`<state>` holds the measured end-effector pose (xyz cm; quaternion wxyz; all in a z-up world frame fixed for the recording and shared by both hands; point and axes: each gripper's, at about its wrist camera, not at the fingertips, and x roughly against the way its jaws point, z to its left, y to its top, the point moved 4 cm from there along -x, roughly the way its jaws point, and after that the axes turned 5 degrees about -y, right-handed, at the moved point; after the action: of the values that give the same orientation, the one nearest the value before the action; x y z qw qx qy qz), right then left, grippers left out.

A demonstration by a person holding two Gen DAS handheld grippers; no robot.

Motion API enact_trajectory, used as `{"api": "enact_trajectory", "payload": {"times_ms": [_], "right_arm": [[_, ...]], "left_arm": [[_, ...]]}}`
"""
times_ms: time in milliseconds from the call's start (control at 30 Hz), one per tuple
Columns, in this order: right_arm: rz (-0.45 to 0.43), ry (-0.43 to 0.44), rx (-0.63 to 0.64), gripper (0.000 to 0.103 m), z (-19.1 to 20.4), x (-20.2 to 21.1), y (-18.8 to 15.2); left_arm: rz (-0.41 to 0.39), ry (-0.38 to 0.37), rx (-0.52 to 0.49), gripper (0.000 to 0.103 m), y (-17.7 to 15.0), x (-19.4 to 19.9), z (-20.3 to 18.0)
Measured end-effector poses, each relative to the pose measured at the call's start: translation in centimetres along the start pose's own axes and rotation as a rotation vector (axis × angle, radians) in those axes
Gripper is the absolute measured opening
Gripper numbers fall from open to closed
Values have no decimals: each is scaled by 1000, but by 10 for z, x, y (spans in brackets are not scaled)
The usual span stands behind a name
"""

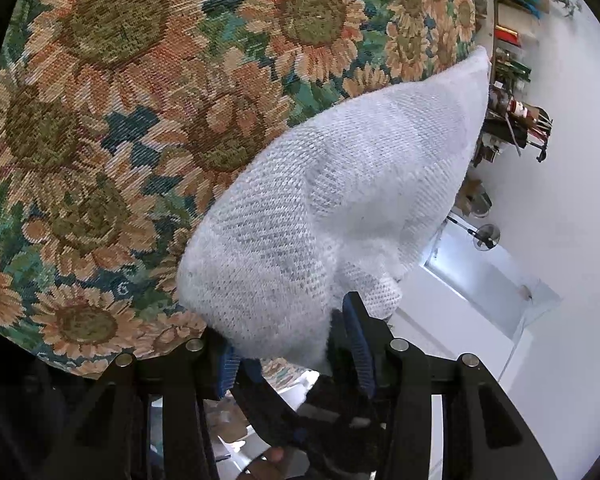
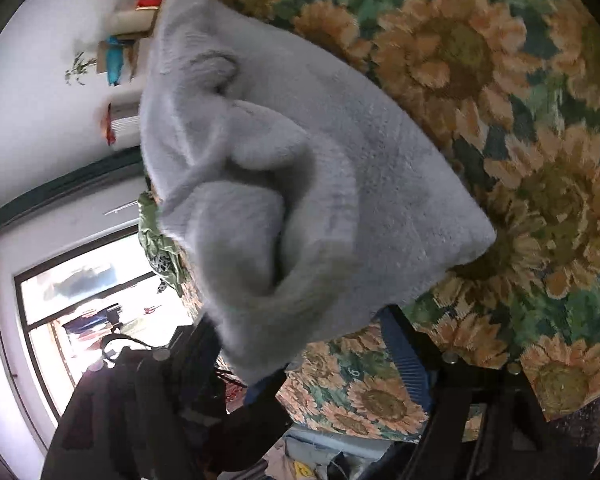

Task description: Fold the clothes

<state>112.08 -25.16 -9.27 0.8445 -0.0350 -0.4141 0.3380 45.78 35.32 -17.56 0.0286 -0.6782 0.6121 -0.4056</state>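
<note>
A pale grey knitted garment [image 1: 320, 200] lies bunched on the sunflower tablecloth [image 1: 120, 120], close to the table's edge. My left gripper [image 1: 288, 328] is shut on its near fold, and the thick cloth fills the gap between the blue pads [image 1: 358, 344]. In the right wrist view the same garment [image 2: 300, 160] is humped into soft folds over the tablecloth [image 2: 520, 160]. My right gripper [image 2: 324, 348] stands open. Its right pad [image 2: 404, 356] is bare and clear of the cloth. The garment's lower edge drapes over the left finger and hides most of it.
The table edge runs just beyond the garment, with white floor and a standing fan [image 1: 486, 236] past it. Cluttered shelves [image 1: 512, 80] line the far wall. A green heap of clothes [image 2: 156, 240] sits near a window [image 2: 80, 300].
</note>
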Motion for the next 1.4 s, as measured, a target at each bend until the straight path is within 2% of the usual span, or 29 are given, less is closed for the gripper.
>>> {"api": "enact_trajectory", "payload": {"times_ms": [33, 100, 200, 267, 300, 367, 433, 467, 533, 600, 633, 667, 700, 733, 767, 800, 833, 900, 933, 1000, 1033, 1100, 1133, 1167, 1200, 1267, 1333, 1367, 1400], "right_arm": [[3, 6, -16, 73, -2, -3, -1], [19, 31, -52, 73, -8, -9, -3], [24, 44, -108, 82, -15, -15, -3], [16, 50, -127, 84, -17, -19, 0], [13, 53, -127, 83, -15, -20, 1], [0, 27, -91, 71, -9, -18, 2], [10, -57, -5, 69, -3, -10, -4], [17, -103, 42, 70, 1, -5, -7], [10, -209, 133, 73, 5, 7, -13], [-83, -324, 227, 73, 8, 33, -14], [-145, -370, 273, 68, 12, 48, -12], [-202, -399, 320, 63, 18, 61, -11], [-247, -404, 382, 55, 31, 70, -10], [-264, -390, 441, 51, 44, 74, -10], [-255, -358, 505, 48, 59, 72, -12], [-231, -312, 574, 39, 76, 65, -15], [-207, -284, 628, 32, 91, 54, -17], [-192, -288, 680, 27, 107, 36, -14], [-187, -293, 701, 20, 114, 25, -10], [-173, -301, 701, 18, 120, 9, 2], [-166, -331, 683, 16, 116, 2, 8], [-184, -474, 657, 15, 102, -8, 22], [-190, -533, 644, 5, 93, -10, 29], [-181, -546, 624, 2, 82, -13, 37], [-164, -518, 603, 0, 73, -14, 43], [-159, -482, 583, 0, 66, -13, 49], [-177, -517, 562, 0, 65, -7, 50], [-188, -538, 550, 7, 64, -4, 51], [-225, -618, 552, 19, 63, 3, 50]], "left_arm": [[3, -3, 1, 48, 6, 22, 20], [7, -13, 13, 48, 8, 25, 26], [13, -24, 18, 48, 8, 29, 28], [15, -27, 16, 48, 8, 28, 28], [14, -18, 14, 48, 9, 30, 29], [11, 6, 10, 50, 11, 33, 30], [-20, 90, -4, 68, 14, 44, 34], [-50, 146, -23, 71, 18, 51, 35], [-148, 296, -114, 72, 29, 72, 29], [-210, 359, -226, 72, 36, 84, 11], [-239, 387, -282, 72, 39, 90, 2], [-229, 382, -325, 72, 39, 89, -8], [-214, 371, -365, 64, 39, 86, -18], [-187, 359, -403, 46, 37, 80, -28], [-165, 363, -440, 38, 35, 72, -36], [-155, 384, -465, 26, 32, 66, -42], [-148, 408, -488, 20, 30, 59, -47], [-130, 439, -523, 18, 26, 47, -53], [-118, 444, -532, 14, 25, 41, -54], [-100, 482, -577, 13, 23, 29, -53], [-99, 519, -603, 13, 24, 23, -51], [-81, 587, -624, 10, 31, 12, -40], [-78, 590, -619, 10, 34, 11, -35], [-76, 588, -613, 10, 37, 10, -31], [-79, 580, -611, 10, 39, 10, -29], [-69, 579, -626, 10, 36, 20, -26], [-50, 596, -664, 10, 37, 13, -26], [-36, 611, -684, 10, 36, 4, -28], [-22, 627, -704, 10, 36, -5, -30]]}}
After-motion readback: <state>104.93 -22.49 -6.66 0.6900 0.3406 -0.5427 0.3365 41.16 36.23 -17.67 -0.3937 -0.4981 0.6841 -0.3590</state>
